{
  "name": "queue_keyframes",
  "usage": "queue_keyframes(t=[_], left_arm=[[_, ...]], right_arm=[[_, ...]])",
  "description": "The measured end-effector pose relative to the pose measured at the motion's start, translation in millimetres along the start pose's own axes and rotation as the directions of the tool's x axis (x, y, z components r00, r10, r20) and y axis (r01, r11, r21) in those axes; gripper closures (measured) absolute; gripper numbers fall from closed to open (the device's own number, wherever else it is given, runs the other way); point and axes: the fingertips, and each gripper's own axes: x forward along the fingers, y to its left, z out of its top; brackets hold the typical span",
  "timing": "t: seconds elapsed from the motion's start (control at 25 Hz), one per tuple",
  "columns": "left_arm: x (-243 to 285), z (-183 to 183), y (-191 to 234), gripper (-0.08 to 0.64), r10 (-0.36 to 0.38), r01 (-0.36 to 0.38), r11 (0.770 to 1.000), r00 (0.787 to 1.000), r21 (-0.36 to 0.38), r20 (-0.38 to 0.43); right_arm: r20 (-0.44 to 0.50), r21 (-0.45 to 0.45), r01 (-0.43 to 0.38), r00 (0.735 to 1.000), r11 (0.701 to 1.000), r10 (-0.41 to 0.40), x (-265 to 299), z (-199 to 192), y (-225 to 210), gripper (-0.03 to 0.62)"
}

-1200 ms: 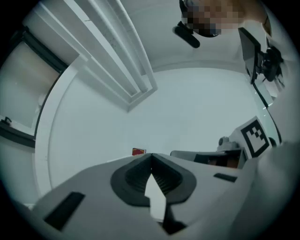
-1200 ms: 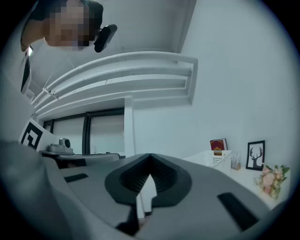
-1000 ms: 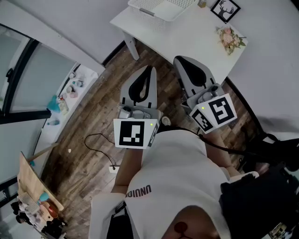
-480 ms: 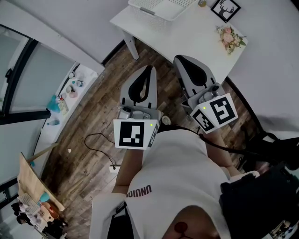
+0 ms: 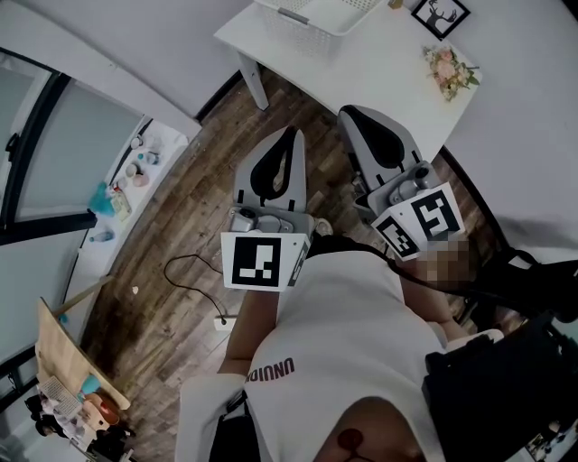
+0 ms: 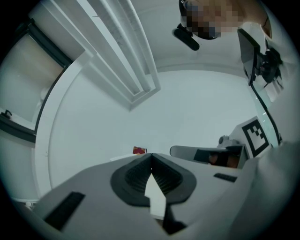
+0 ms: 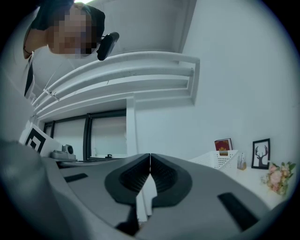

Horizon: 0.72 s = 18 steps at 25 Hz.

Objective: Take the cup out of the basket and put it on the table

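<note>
Cup: I can't make it out in any view, so I can't say where it lies.
Basket (image 5: 312, 20): it stands at the far end of the white table (image 5: 379, 77). The head view's top edge cuts it off. In the right gripper view its holed wall (image 7: 226, 158) screens whatever is inside.
Beside the basket: a red book (image 7: 223, 144) shows above its rim. A framed deer picture (image 5: 440, 15) and a bunch of flowers (image 5: 449, 69) are further along the table.
Left gripper (image 5: 291, 135): it is held close to the person's chest with its nose over the wood floor (image 5: 181, 235), short of the table. Its own view tilts up at the ceiling. The jaws meet at the tips with nothing between them.
Right gripper (image 5: 348, 117): it is level with the left one and just beside it, aimed at the table's near edge. The jaws are pressed together and empty.
Marker cubes: one on each gripper, facing up toward the head camera.
</note>
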Motion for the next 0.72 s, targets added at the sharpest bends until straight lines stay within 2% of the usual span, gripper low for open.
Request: queue_keyframes(t=[0.16, 0.28, 0.48, 0.72], left_arm=[[-3.1, -0.4, 11.3, 0.548, 0.005, -0.005, 1.000, 1.000, -0.021, 0.002], [-4.1, -2.3, 19.3, 0.548, 0.006, -0.006, 1.000, 1.000, -0.006, 0.002], [0.8, -1.1, 21.9, 0.548, 0.015, -0.015, 0.998, 1.000, -0.062, 0.005], [14.1, -4.5, 40.6, 0.548, 0.025, -0.025, 1.000, 1.000, 0.004, 0.010]], right_arm=[[0.008, -0.009, 0.003, 1.000, 1.000, -0.003, 8.4, -2.2, 5.5, 0.572], [0.006, -0.013, -0.001, 1.000, 1.000, 0.001, 13.6, -4.7, 7.0, 0.572], [0.017, -0.006, -0.001, 1.000, 1.000, 0.001, 21.6, -5.1, 1.5, 0.572], [0.047, 0.001, -0.028, 0.999, 1.000, 0.028, 44.1, -1.8, -8.0, 0.572]])
